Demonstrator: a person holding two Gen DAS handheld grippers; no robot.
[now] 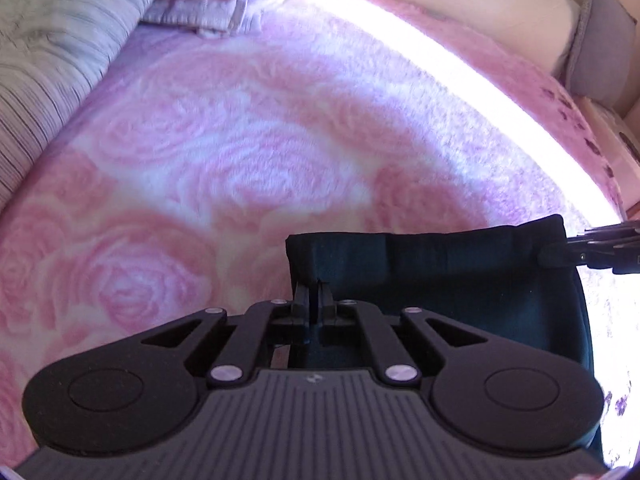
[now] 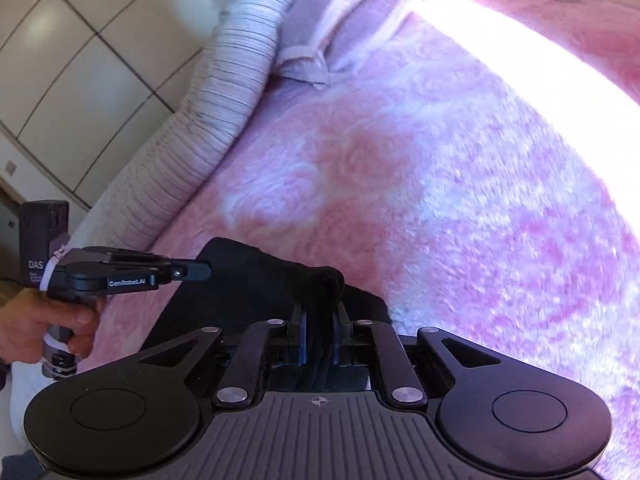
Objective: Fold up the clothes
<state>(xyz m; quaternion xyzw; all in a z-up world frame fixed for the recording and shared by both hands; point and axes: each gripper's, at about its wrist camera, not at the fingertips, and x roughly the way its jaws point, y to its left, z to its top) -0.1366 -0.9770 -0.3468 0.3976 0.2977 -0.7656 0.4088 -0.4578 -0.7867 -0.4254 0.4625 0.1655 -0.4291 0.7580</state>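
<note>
A dark teal garment point(image 1: 460, 272) hangs stretched between both grippers just above a pink rose-patterned blanket point(image 1: 224, 152). My left gripper point(image 1: 314, 288) is shut on the garment's left top corner. The right gripper's fingers point(image 1: 560, 254) enter from the right edge of the left wrist view and hold the other corner. In the right wrist view my right gripper point(image 2: 319, 312) is shut on a bunched fold of the dark garment point(image 2: 256, 280). There the left gripper point(image 2: 200, 270) reaches in from the left, held by a hand point(image 2: 44, 320), clamped on the cloth's far corner.
A striped quilt point(image 1: 48, 52) lies along the blanket's left side, with a folded lilac cloth point(image 1: 204, 8) beside it. A bright band of sunlight point(image 1: 460, 80) crosses the bed. A grey cushion point(image 1: 600, 40) sits at the far right. Tiled floor point(image 2: 80, 60) shows beyond the quilt.
</note>
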